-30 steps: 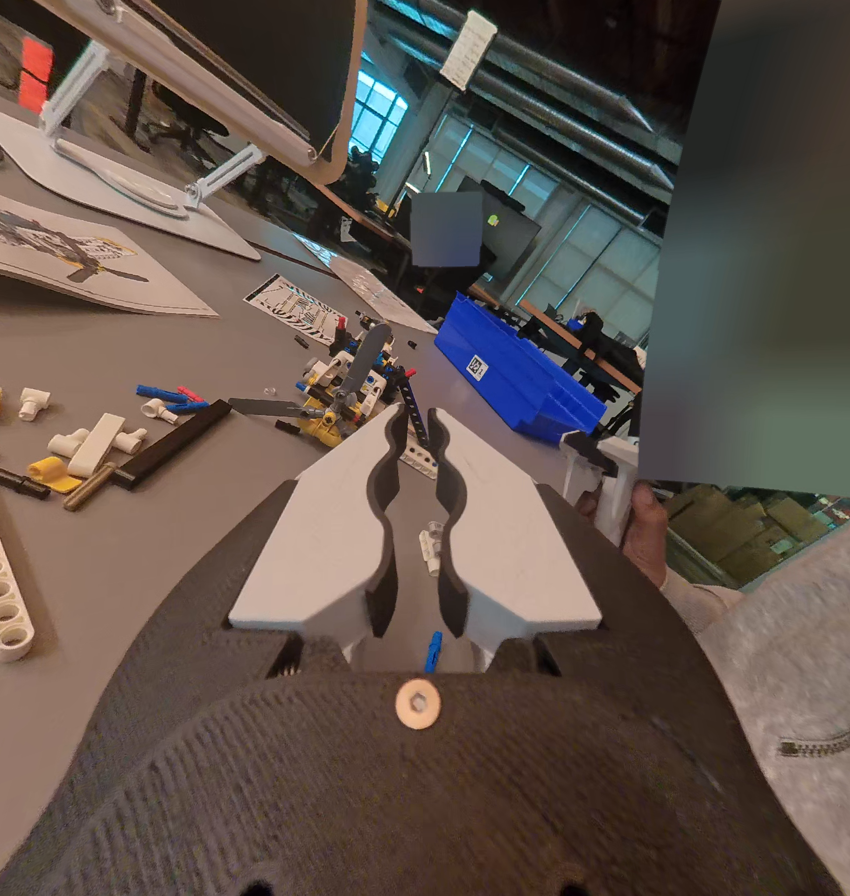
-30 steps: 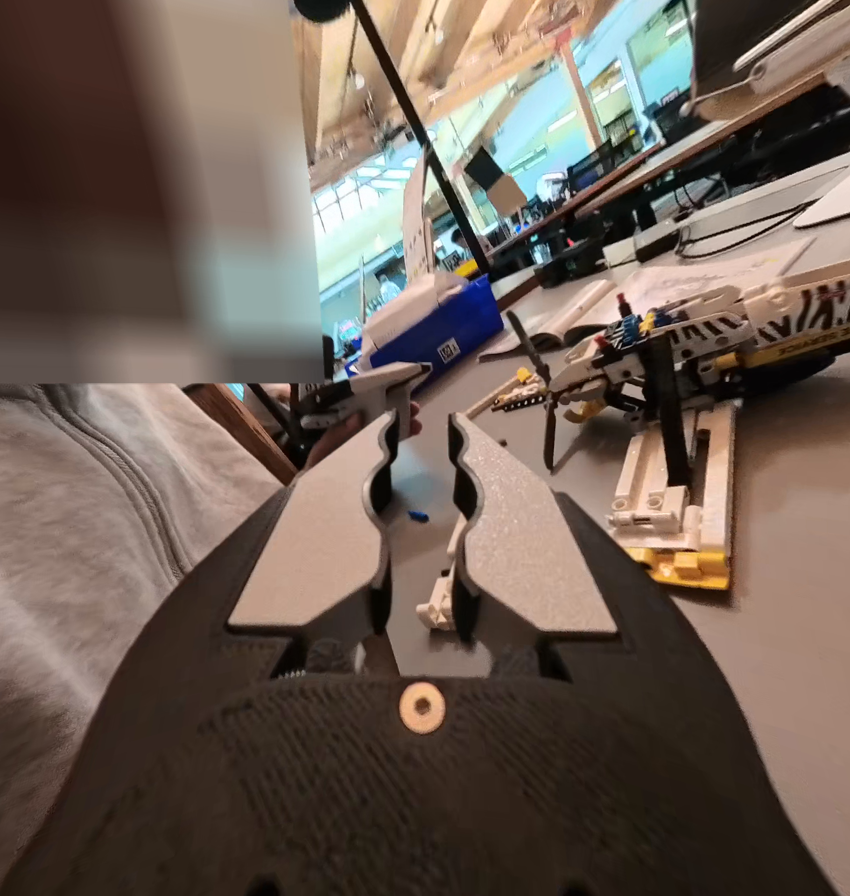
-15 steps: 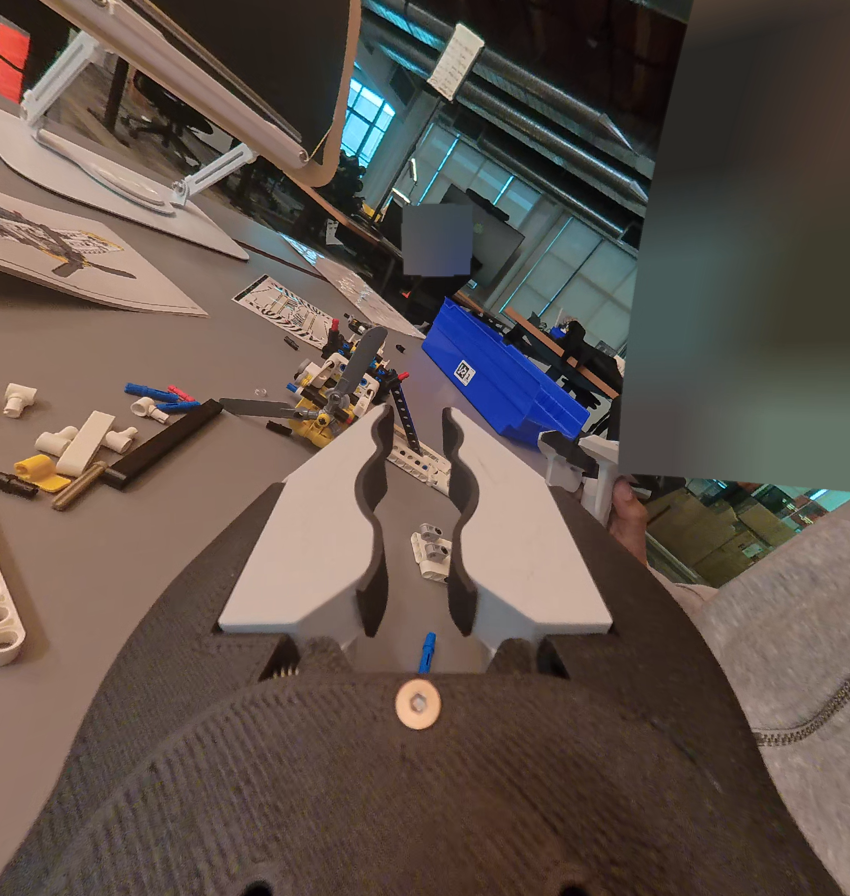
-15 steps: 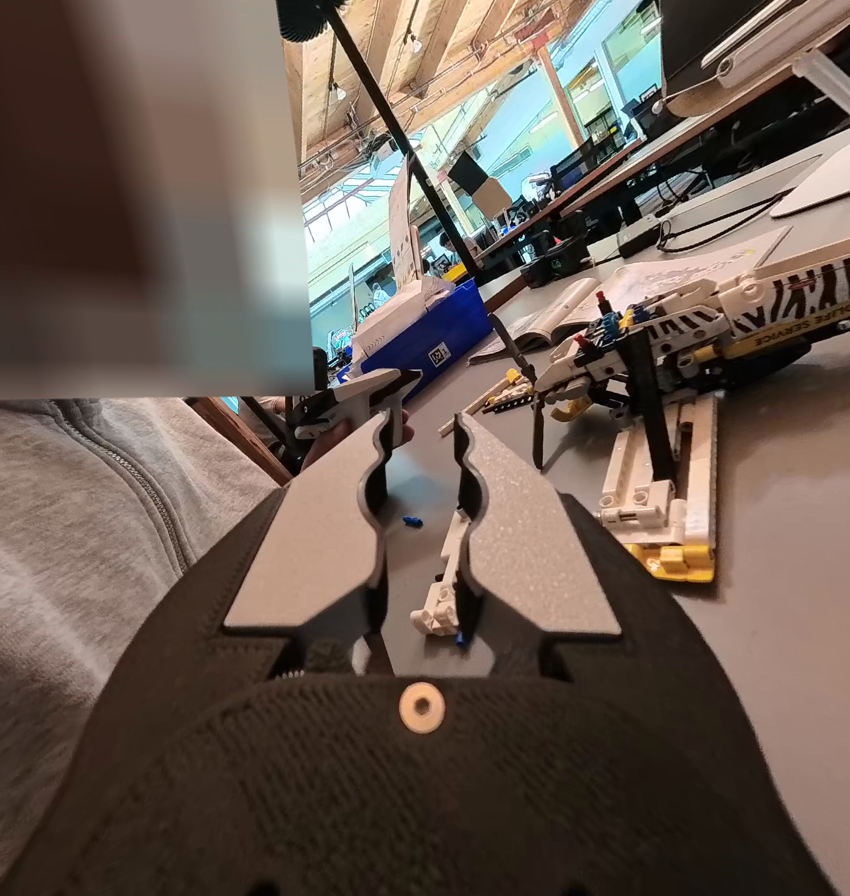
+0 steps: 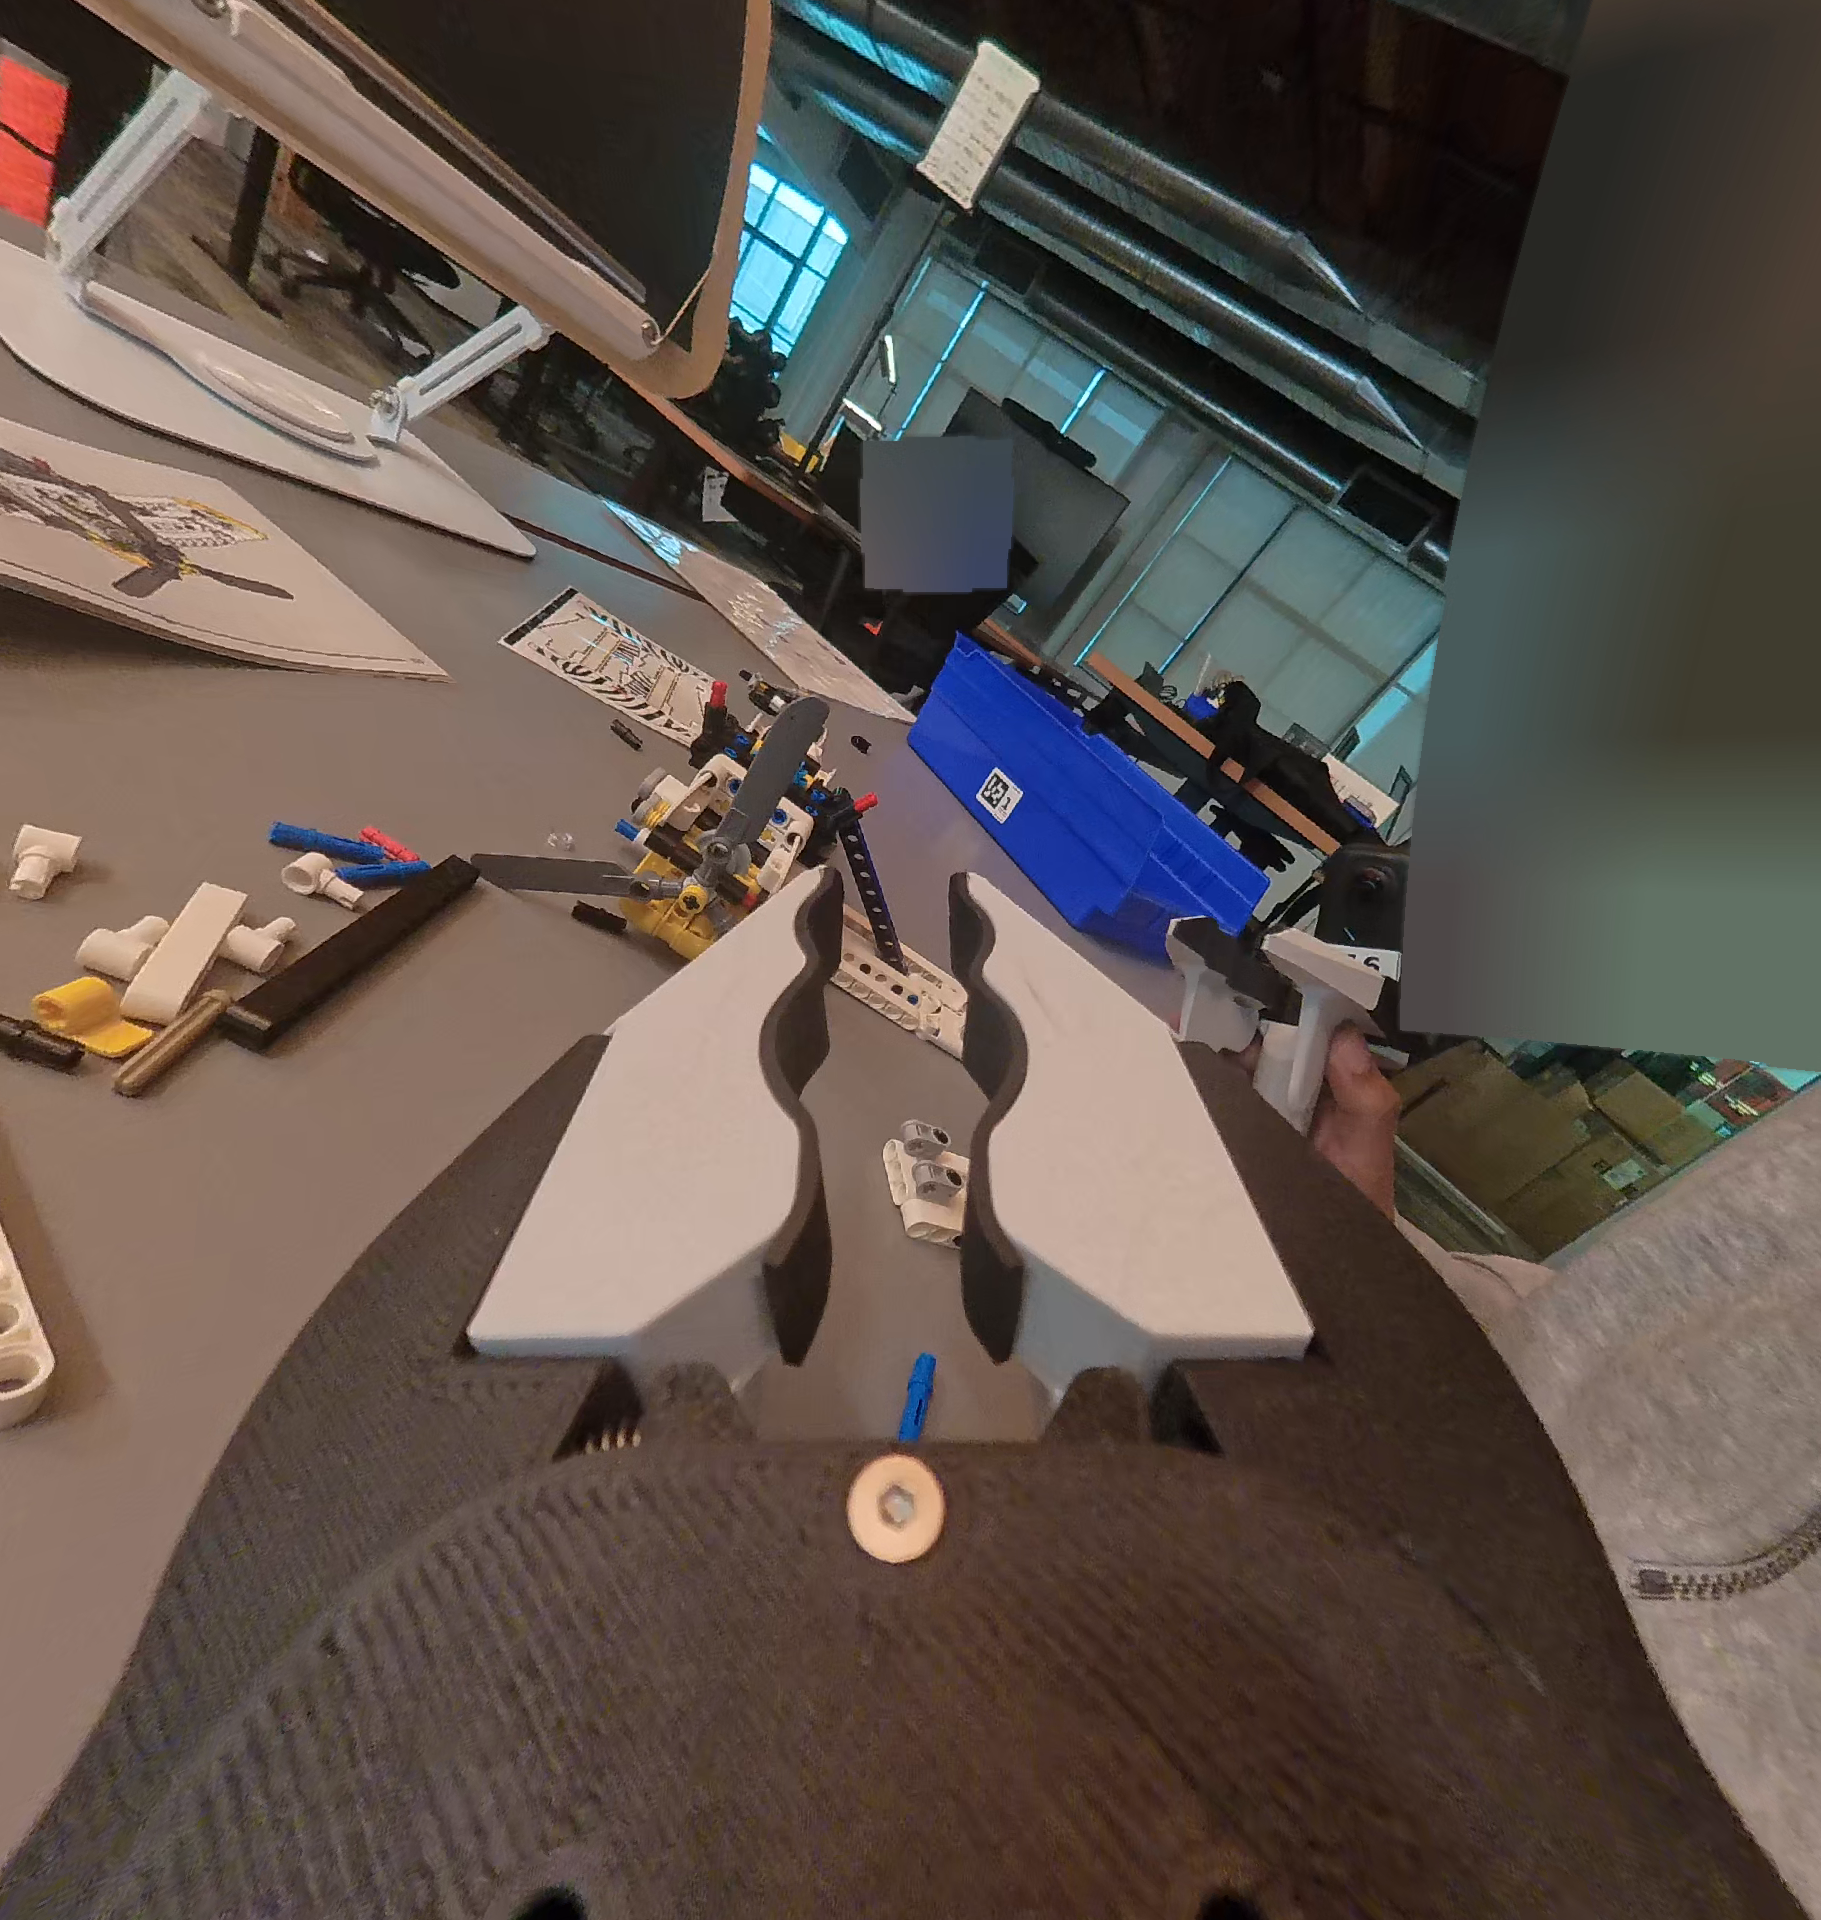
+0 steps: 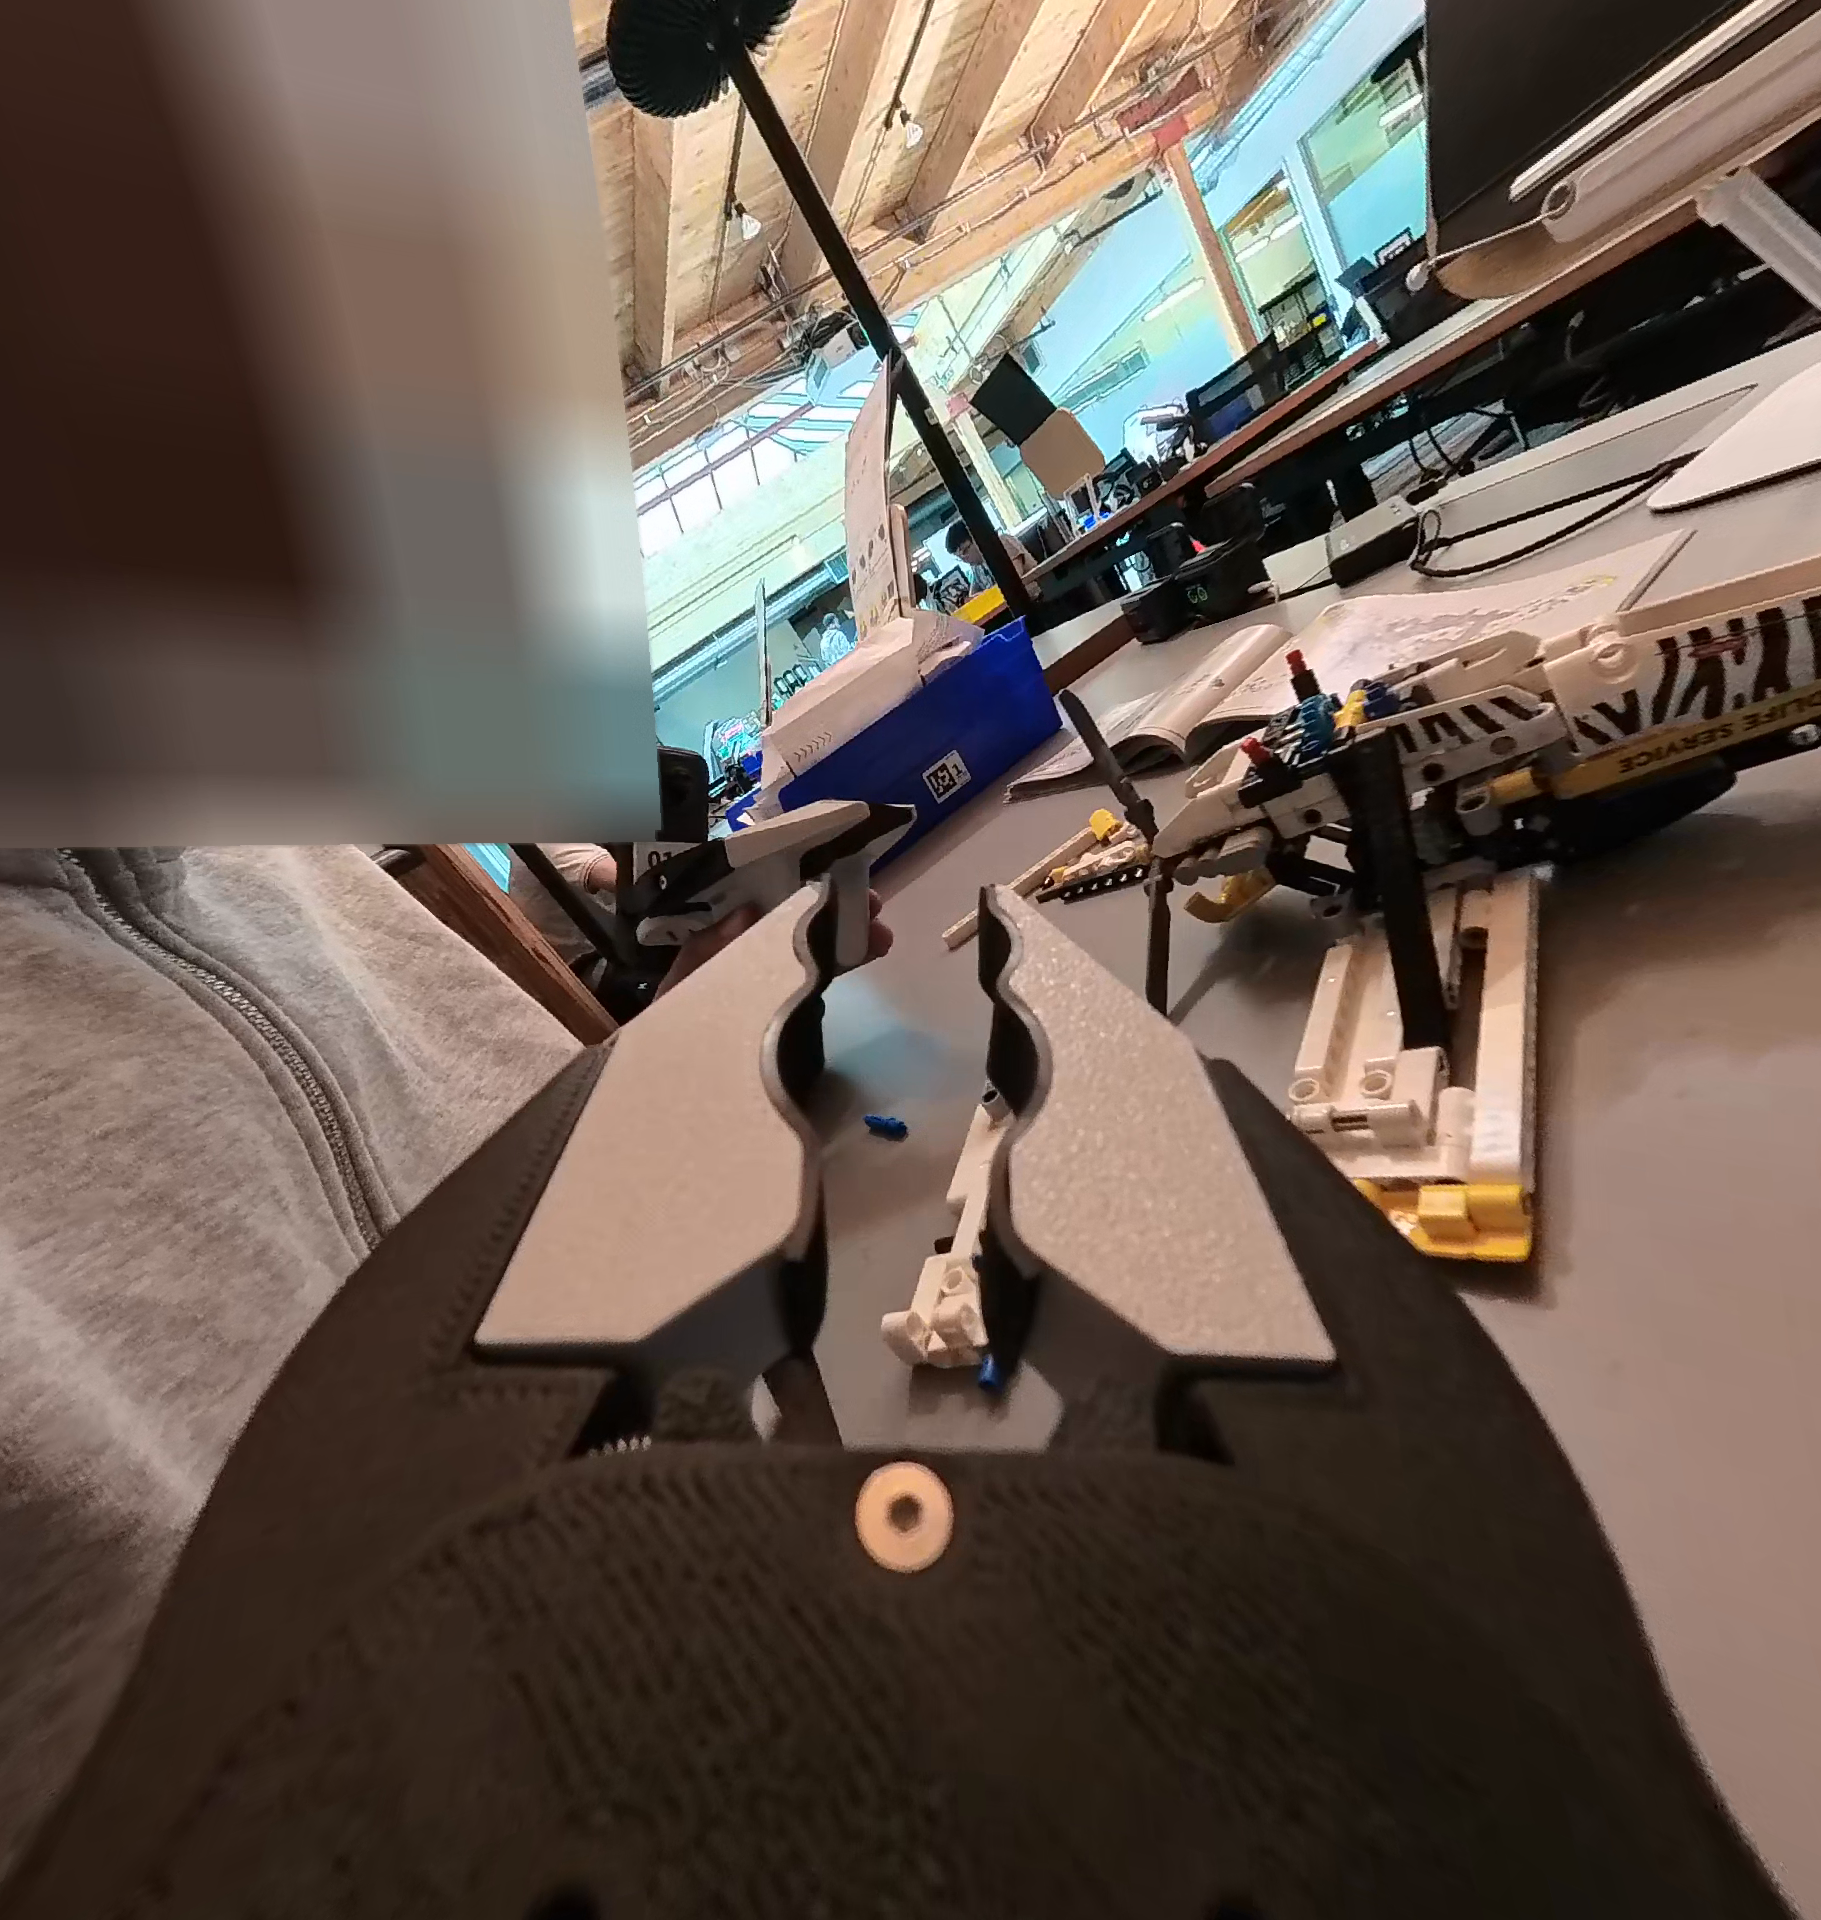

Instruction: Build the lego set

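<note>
Left tool (image 5: 893,914) has spread its jaws wider than a second ago and holds nothing; the small white connector (image 5: 927,1166) lies on the bench (image 5: 262,1195) between them. Right tool (image 6: 901,940) is open too, over a white sub-assembly (image 6: 953,1262). Looks like a pickup's coming.

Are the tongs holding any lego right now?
No. Both the left tongs and right tongs are open; the small white piece lies on the table.
</note>
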`<state>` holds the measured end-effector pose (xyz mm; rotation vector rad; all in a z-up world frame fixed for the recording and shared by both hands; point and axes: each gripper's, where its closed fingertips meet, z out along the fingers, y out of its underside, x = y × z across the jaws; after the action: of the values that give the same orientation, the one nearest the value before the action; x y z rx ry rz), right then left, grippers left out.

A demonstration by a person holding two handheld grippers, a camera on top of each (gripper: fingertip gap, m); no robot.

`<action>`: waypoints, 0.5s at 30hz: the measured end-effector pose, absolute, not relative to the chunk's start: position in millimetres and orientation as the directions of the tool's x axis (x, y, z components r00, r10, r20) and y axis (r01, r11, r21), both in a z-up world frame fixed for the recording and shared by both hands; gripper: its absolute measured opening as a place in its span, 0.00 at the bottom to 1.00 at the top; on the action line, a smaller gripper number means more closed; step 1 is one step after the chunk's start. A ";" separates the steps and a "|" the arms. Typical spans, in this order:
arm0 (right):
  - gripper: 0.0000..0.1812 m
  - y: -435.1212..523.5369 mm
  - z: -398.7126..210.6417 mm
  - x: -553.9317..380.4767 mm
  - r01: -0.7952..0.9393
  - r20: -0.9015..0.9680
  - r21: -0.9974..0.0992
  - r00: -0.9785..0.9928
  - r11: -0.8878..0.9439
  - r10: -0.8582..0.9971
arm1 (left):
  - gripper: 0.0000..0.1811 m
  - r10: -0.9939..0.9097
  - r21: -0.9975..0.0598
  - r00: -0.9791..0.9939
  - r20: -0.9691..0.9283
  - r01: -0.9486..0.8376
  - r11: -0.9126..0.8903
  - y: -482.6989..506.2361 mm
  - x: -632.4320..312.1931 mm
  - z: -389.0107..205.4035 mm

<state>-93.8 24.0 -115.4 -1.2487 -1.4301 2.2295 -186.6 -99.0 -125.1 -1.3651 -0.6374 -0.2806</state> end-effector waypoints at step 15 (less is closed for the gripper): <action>0.14 22.5 -114.0 -92.6 0.244 -0.535 -0.827 -0.620 -0.506 0.574 | 0.10 0.169 -0.816 0.801 0.574 0.541 0.205 -99.0 -186.5 -125.1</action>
<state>-92.6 22.5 -114.0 -1.2419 -1.4255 2.2299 -186.5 -99.0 -125.1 -1.3637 -0.6354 -0.2848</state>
